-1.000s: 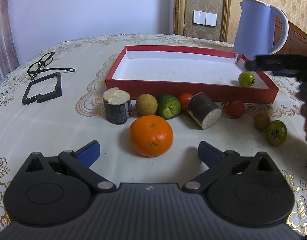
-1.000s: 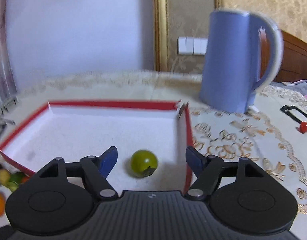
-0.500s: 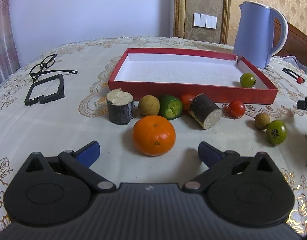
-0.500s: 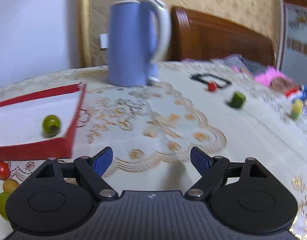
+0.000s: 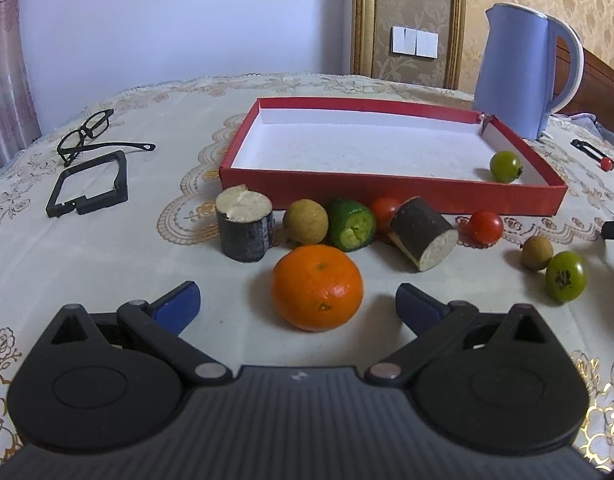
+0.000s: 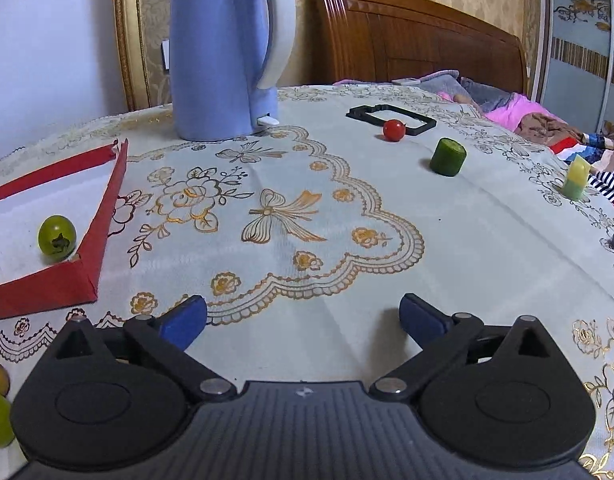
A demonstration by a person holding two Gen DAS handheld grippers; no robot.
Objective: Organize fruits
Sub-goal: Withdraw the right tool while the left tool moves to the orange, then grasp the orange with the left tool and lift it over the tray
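Observation:
A red tray holds one green tomato, also in the right wrist view. In front of the tray lie an orange, two dark cut stubs, a yellowish fruit, a cut green piece, red tomatoes, a small brown fruit and a green tomato. My left gripper is open, just short of the orange. My right gripper is open and empty over bare tablecloth, right of the tray.
A blue kettle stands behind the tray. A red tomato, a black frame, a green cylinder and a pale piece lie at the far right. Glasses and another black frame lie left.
My right gripper has pulled back from over the tray and swung right, leaving the green tomato in the tray. My left gripper has stayed by the orange.

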